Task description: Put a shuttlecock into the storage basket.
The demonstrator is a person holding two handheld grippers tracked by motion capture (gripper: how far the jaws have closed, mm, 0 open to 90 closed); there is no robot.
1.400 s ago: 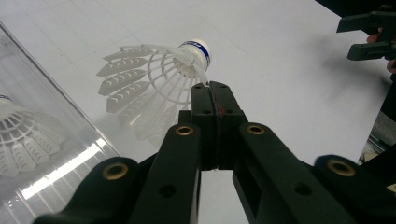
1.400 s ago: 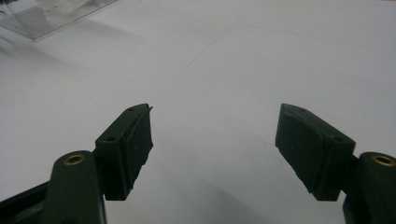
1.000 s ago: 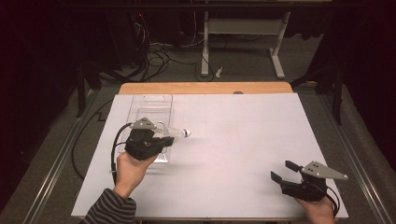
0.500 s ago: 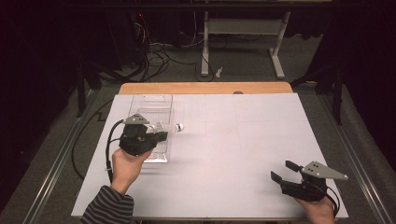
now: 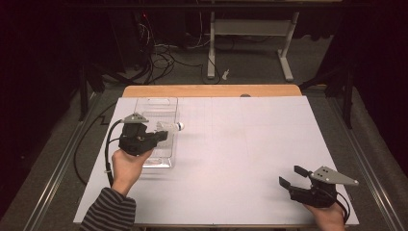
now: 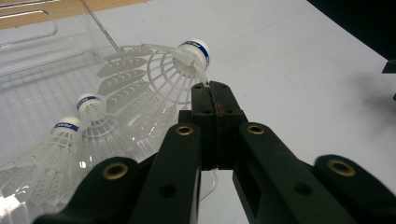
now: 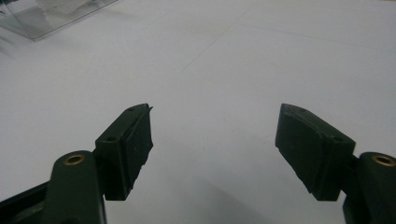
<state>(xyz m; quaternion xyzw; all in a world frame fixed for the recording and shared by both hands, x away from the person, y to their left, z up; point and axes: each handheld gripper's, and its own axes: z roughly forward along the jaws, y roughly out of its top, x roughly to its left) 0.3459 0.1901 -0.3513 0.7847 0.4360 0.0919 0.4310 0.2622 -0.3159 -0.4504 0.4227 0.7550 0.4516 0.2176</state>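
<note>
Left gripper [image 5: 163, 135], at the left of the high view, has its jaws pressed together on a thin strip of a white shuttlecock's [image 6: 163, 70] skirt, with the blue-banded cork tip pointing away toward the upper centre of the left gripper view. That shuttlecock hangs at the right rim of a clear plastic box [image 5: 155, 103] in the upper left of the white table sheet [image 5: 250, 144], and two more shuttlecocks [image 6: 88, 121] lie inside the box at the lower left of the left gripper view. Right gripper [image 5: 291, 176], at the lower right of the high view, stands with jaws wide apart and nothing between them, well apart from the box.
</note>
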